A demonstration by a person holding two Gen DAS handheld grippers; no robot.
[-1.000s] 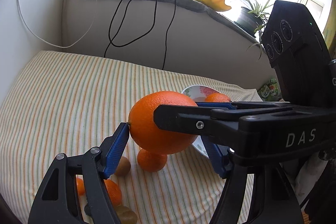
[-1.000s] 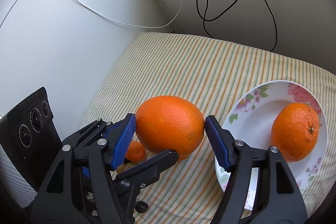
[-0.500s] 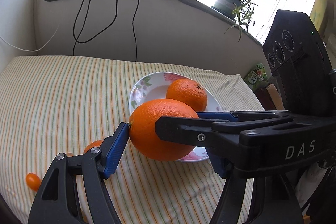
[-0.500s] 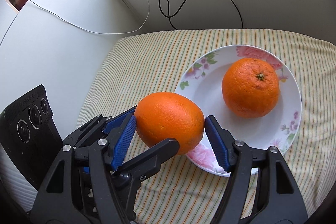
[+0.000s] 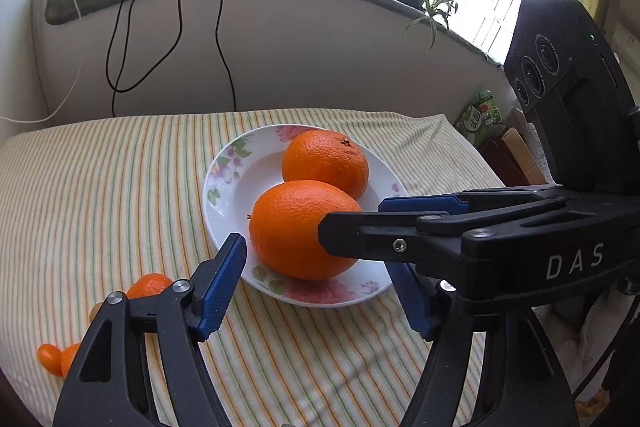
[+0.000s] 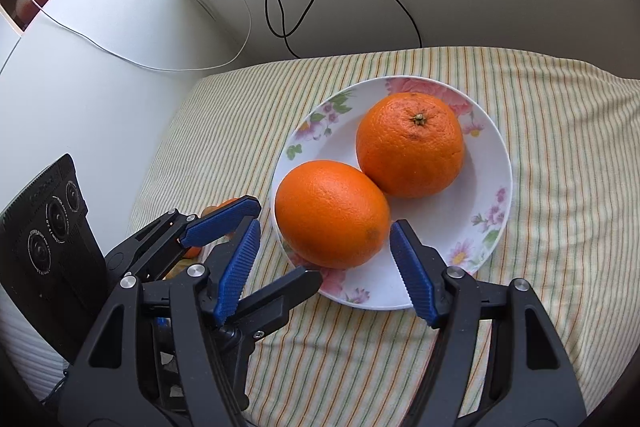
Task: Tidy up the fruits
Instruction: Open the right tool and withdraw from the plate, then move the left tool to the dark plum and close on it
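Here, the step in hand looks like the release of an orange (image 5: 296,227) onto the plate (image 5: 212,183). It rests on the near side of the plate, touching a second orange (image 5: 326,163) behind it. Both tools bracket it. The left tool (image 5: 312,251) is opening, and the one pad that shows stands just clear of the peel. The right tool (image 6: 325,227) is spread too, with a gap at its left pad and its right pad close beside the fruit. Neither pinches anything. The plate holds these two oranges and nothing else. Several small fruits (image 5: 150,285) lie on the striped cloth (image 5: 100,207) off to the left, outside the plate. The next move likely calls for backing both tools away without nudging the orange, which sits near the rim and could roll, then going for the small fruits.
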